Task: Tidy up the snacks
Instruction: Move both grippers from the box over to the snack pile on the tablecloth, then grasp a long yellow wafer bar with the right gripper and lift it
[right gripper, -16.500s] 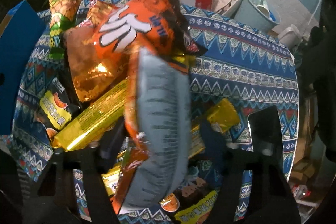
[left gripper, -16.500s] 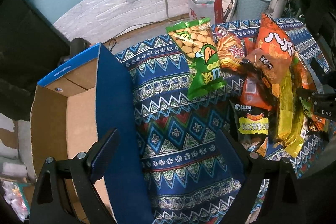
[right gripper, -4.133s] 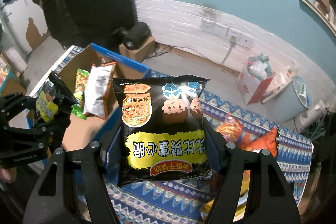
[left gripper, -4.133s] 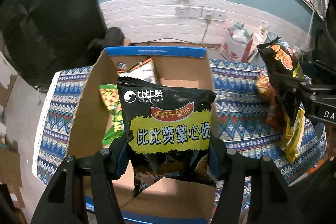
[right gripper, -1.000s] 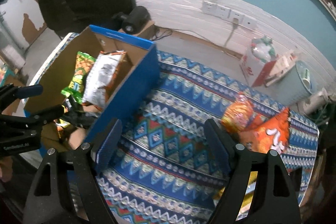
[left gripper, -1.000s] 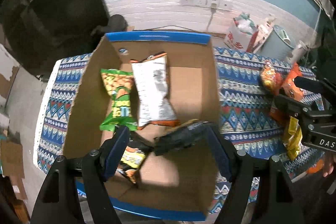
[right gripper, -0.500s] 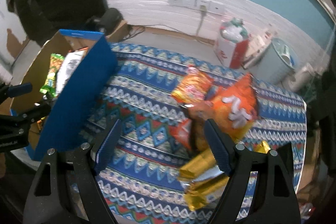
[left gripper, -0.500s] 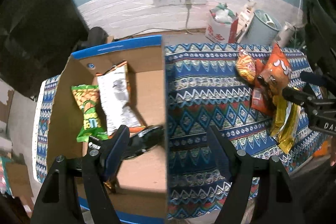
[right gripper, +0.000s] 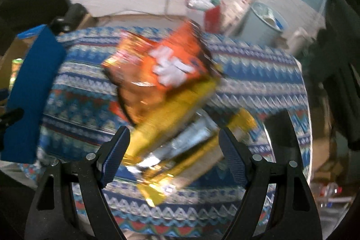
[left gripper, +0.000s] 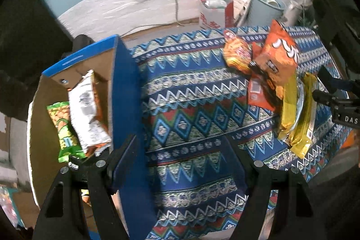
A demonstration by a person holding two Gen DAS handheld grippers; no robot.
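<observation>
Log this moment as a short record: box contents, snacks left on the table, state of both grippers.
box: cardboard box with blue outer walls, on the patterned tablecloth
in box: green peanut bag, white-backed packet
left on table: orange chip bag, yellow packets
left hand-held gripper: open, empty
right hand-held gripper: open, above the yellow packets

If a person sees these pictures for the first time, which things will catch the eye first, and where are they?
First, the heap of bright snacks on the patterned cloth, topped by the orange bag with yellow packets under it, at the right. Then the blue-edged cardboard box at the left, holding a green packet and a white one.
</observation>
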